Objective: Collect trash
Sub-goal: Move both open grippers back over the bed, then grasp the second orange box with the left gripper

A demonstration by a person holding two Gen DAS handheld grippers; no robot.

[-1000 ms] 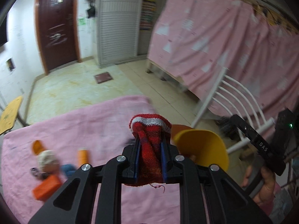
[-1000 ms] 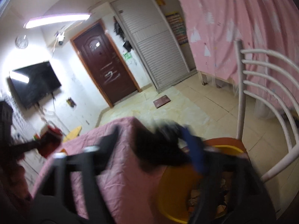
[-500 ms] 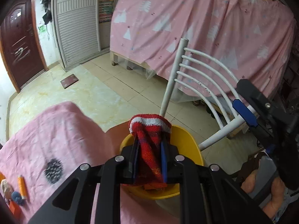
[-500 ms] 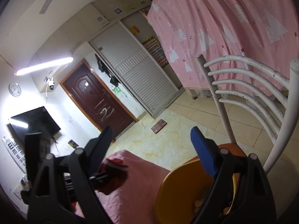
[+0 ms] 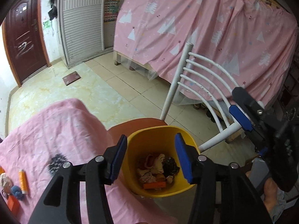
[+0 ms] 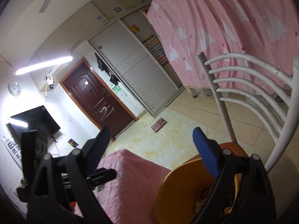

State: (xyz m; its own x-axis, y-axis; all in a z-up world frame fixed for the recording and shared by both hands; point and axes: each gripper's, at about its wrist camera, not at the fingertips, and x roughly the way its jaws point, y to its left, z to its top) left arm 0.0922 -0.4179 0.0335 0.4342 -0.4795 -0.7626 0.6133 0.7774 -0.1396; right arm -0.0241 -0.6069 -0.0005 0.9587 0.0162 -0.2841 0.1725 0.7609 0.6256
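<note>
— Now, item one: our left gripper (image 5: 150, 155). What has changed?

— Half a second ago we held a red knitted piece between its pads; now the jaws stand wide and empty above the yellow bin (image 5: 158, 130). We judge the piece has dropped in. A heap of scraps (image 5: 157, 169) lies at the bin's bottom, though we cannot pick the red piece out for certain.

— Item two: the bin's place?

— On the orange seat of the white chair (image 5: 196, 78), just beside the corner of the pink-covered table (image 5: 56, 127).

— Item three: our right gripper (image 6: 151, 149)?

— Spread wide, holding nothing, tilted upward at the bin's right side, pointing towards the door.

— Item four: what is left?

— Near the tabletop's left edge: an orange tube (image 5: 22, 181), a blue ball (image 5: 15, 190), an orange block (image 5: 13, 204). We take the next pick to lie there.
</note>
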